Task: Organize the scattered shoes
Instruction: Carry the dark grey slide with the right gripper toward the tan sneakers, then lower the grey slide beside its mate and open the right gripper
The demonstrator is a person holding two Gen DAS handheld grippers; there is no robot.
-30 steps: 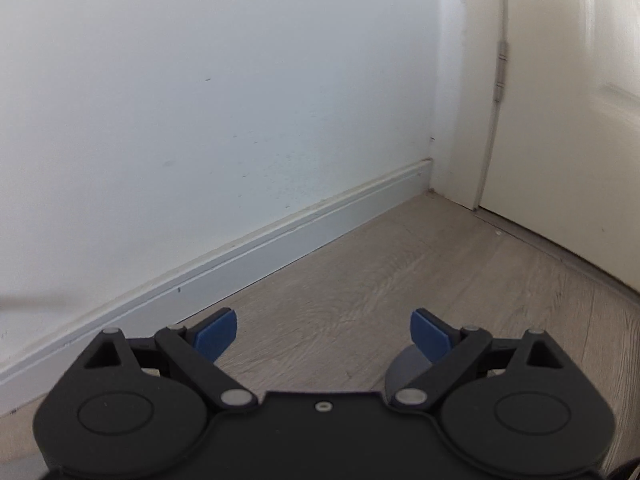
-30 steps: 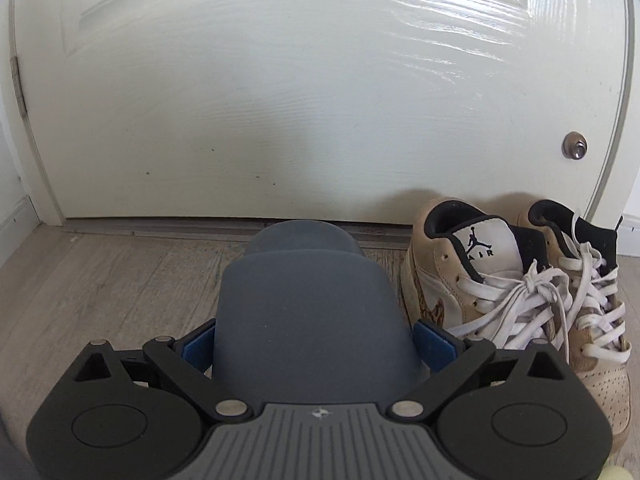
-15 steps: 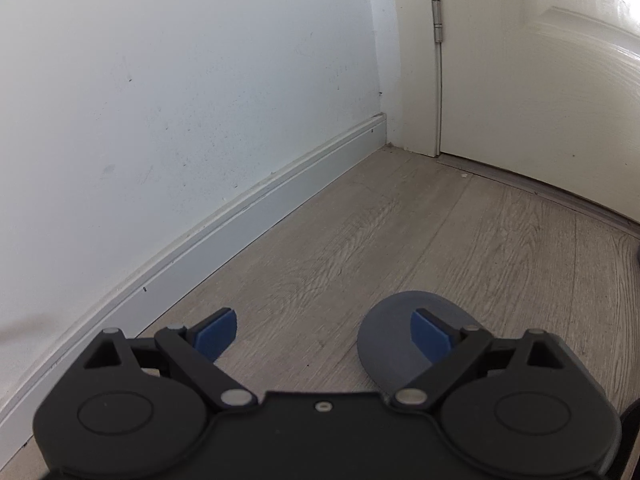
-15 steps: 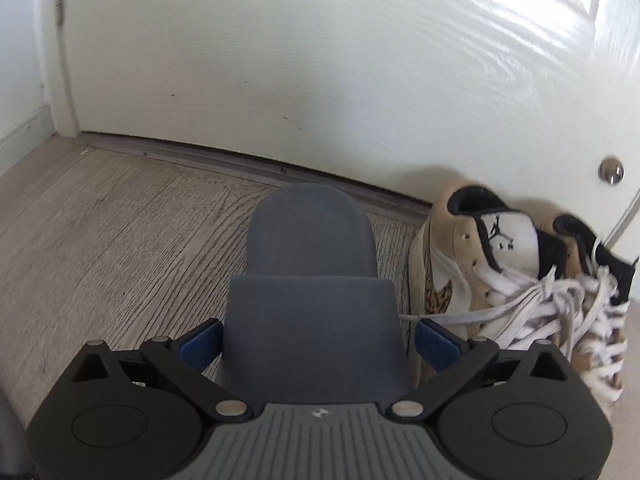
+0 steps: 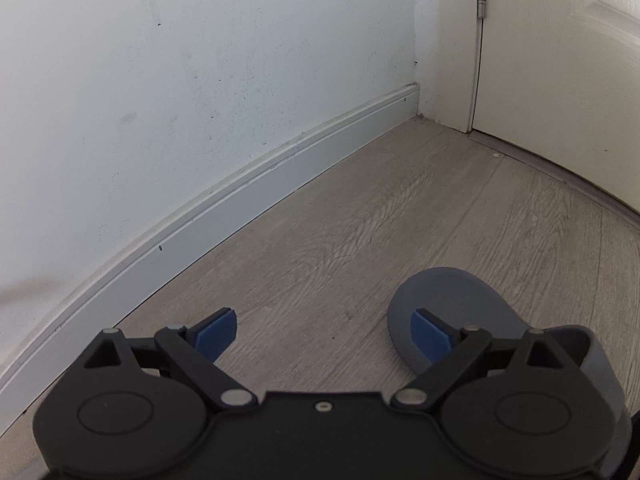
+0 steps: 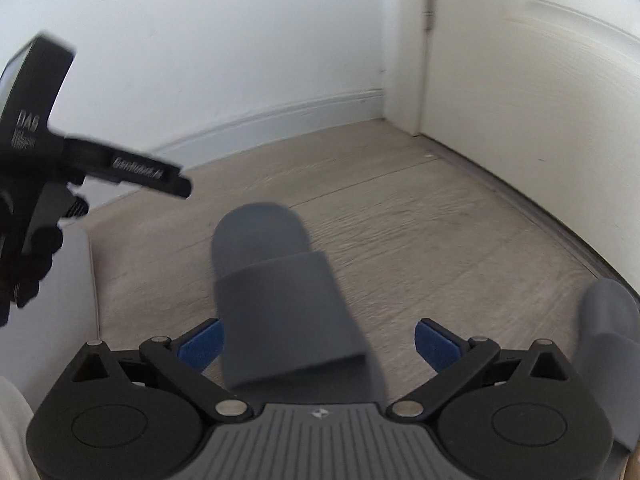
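Two grey slide sandals lie on the wood floor. One slide (image 6: 280,300) sits between the fingers of my right gripper (image 6: 318,344), close to the left pad and with a clear gap to the right pad; the jaws stand wide open. The other slide (image 6: 608,340) lies at the right edge, near the door. My left gripper (image 5: 324,336) is open with bare floor between its fingers, and a grey slide (image 5: 452,304) lies just behind its right finger. In the right wrist view, which is blurred, the left gripper (image 6: 120,168) shows at the far left.
A white wall with its skirting board (image 5: 280,176) runs along the left to the corner. The white door (image 5: 560,100) and its threshold (image 6: 540,216) close off the right. A pale upright surface (image 6: 60,300) stands at the lower left of the right wrist view.
The right wrist view swung left, away from the tan sneakers by the door, to the corner. The slide it carried now lies at its right edge and another sits between its jaws. Left view tipped down slightly.
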